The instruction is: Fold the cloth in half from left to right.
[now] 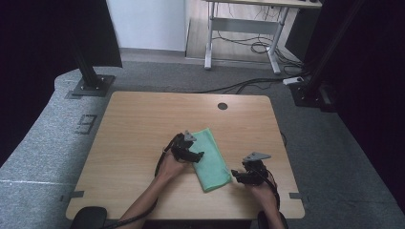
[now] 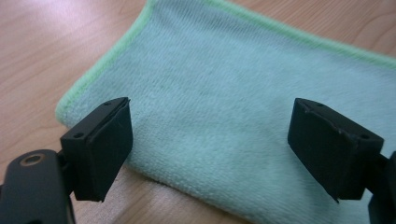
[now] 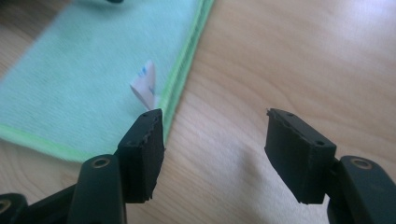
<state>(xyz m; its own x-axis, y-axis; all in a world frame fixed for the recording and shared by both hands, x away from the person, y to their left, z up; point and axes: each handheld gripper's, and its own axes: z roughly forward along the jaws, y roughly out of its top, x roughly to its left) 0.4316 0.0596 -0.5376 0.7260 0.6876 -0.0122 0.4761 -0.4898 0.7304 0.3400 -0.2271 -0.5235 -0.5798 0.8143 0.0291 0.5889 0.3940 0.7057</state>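
My left gripper [image 2: 210, 140] hangs released just above the cloth [image 2: 243, 107]. My right gripper [image 3: 215, 154] is released too, on bare table [image 3: 289, 56], cloth corner (with 1 white tag [image 3: 145, 86]) beside its left jaw.

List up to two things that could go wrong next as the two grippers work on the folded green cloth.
The left gripper hangs open over the cloth; closing there might pinch just the top layer and undo the fold. The right gripper is open beside the cloth's edge, mostly over bare table, near a small white tag; it may grab the tag or miss.
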